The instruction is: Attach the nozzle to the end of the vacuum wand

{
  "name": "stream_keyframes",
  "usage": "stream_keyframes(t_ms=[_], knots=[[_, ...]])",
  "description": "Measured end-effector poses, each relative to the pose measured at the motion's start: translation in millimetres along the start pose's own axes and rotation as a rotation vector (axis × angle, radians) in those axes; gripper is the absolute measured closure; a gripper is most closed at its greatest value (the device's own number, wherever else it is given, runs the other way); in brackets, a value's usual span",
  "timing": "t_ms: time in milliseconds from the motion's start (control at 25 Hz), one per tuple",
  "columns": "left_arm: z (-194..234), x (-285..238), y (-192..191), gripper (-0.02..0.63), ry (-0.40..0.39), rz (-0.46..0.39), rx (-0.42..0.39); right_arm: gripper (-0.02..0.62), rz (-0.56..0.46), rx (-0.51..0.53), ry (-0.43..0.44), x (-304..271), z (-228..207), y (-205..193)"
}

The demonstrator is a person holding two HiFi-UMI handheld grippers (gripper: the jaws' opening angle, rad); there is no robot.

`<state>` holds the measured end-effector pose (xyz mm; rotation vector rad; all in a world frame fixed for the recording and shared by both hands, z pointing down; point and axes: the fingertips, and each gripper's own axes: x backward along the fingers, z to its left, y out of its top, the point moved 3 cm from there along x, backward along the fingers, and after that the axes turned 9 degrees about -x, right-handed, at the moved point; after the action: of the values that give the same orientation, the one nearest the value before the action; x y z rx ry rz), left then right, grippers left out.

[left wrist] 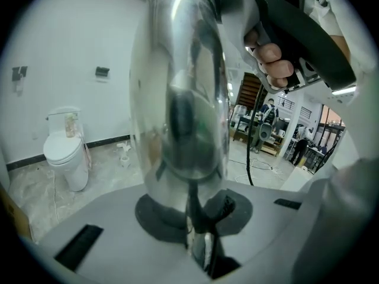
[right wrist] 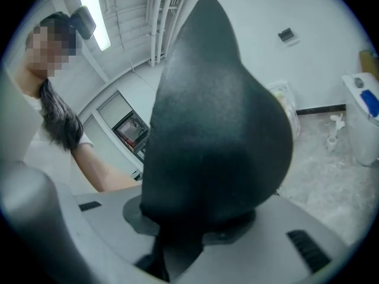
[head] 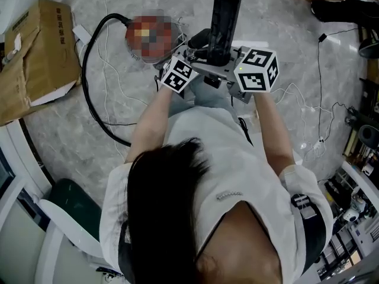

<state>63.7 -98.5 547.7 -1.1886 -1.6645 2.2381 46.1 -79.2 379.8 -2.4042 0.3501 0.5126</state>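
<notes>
Plainly both pieces are in hand: the left tool (left wrist: 198, 232) is clamped on the shiny vacuum wand (left wrist: 183, 93), the right tool (right wrist: 177, 232) on the black nozzle (right wrist: 216, 135), which in the head view rises toward twelve o'clock, well off the floor. The likely trouble is skew — a tilted nozzle would jam at the wand's mouth, and pushing harder could slide the slick wand through its pinch. The hose (head: 89, 81) at nine o'clock may also tug.

We note the right gripper (right wrist: 177, 247) clamped on the black nozzle (right wrist: 213, 141), with a toilet (right wrist: 359, 136) at the right edge.
</notes>
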Motion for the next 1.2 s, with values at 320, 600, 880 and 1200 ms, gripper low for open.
stream_keyframes(t_ms=[320,600,880,1200], knots=[[-2.9,1.2,0.4,0.554,0.008,0.001,-0.007,0.453,0.05,-0.031,0.043,0.9,1.4,-5.4],[-4.9,3.0,-1.0,0.554,0.005,0.003,-0.013,0.453,0.095,-0.083,0.064,-2.3,2.9,-1.1],[-10.2,2.8,0.7,0.554,-0.014,-0.001,-0.031,0.453,0.179,-0.119,0.115,-0.4,4.7,-0.2],[-7.3,3.0,-1.2,0.554,-0.038,-0.002,-0.043,0.453,0.272,-0.098,0.126,-4.2,2.5,3.3]])
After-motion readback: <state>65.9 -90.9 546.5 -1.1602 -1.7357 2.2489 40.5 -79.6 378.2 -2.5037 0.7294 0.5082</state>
